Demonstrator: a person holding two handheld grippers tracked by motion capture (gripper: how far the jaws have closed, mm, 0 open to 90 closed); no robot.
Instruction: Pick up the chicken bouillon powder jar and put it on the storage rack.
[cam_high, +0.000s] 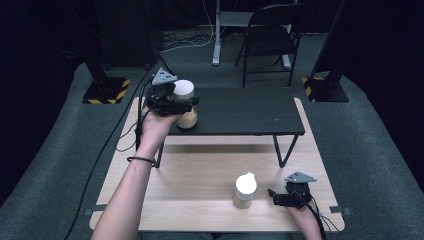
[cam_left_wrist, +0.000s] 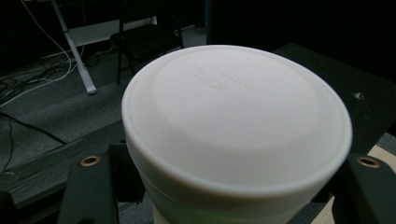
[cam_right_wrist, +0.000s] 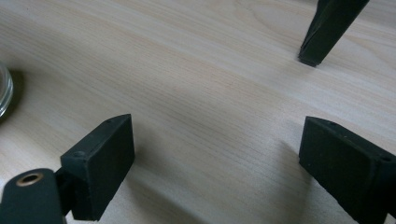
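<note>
A big white lid (cam_left_wrist: 236, 119) is seen very close up, on top of a jar (cam_left_wrist: 224, 212). The jar is squeezed between the two black jaws of the left gripper (cam_left_wrist: 229, 196), one jaw on each side. Faint raised letters can be seen on the lid, but they cannot be read. A black shelf (cam_left_wrist: 42, 170) is seen under the jar. Behind it, a dark chair (cam_left_wrist: 144, 39), a grey floor (cam_left_wrist: 51, 116) and some cables (cam_left_wrist: 28, 84) are seen.
</note>
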